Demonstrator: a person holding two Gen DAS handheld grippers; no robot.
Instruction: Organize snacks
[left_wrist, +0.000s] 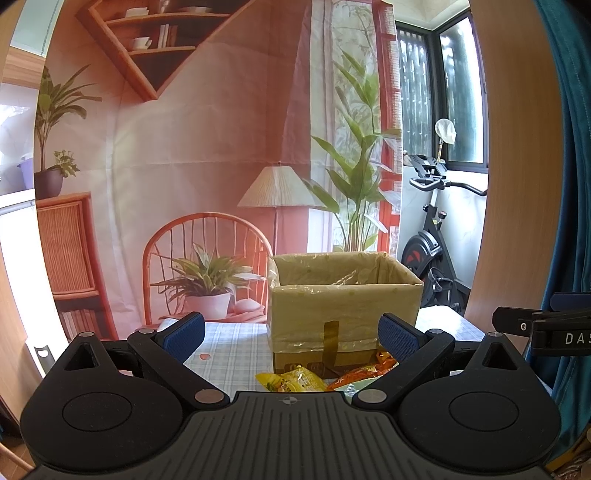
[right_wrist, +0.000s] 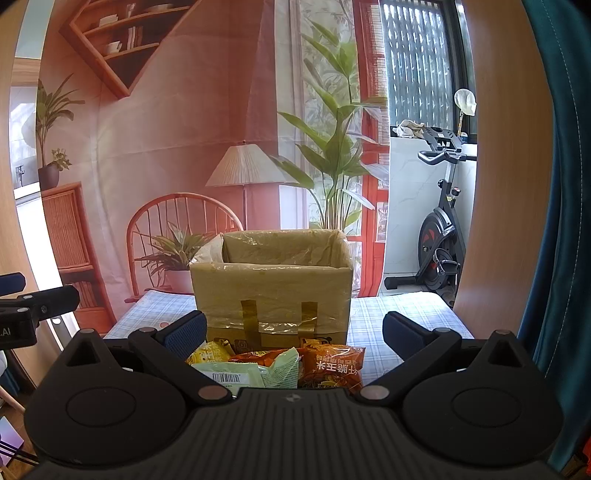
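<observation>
While both claws hung over the near edge of the counter, we noted this:

Left claw: spread wide, nothing between its pads; it pointed at the box.
Right claw: also wide open and empty, lined up over the packets.
Box: cardboard, open-topped, lined with clear film, standing upright on the checked cloth behind the snacks.
Snacks: a small heap just in front of the box, touching or overlapping one another. We saw a yellow packet, a pale green packet lying across the front, and an orange packet to the right.
Handling: we judged them light, soft and crinkly, with slick film that could slide or crush.
Grip: we thought it best to pinch a sealed end or flat edge, gently, one packet at a time.
Order: the green packet lay nearest, so we judged it the easiest first pick.
</observation>
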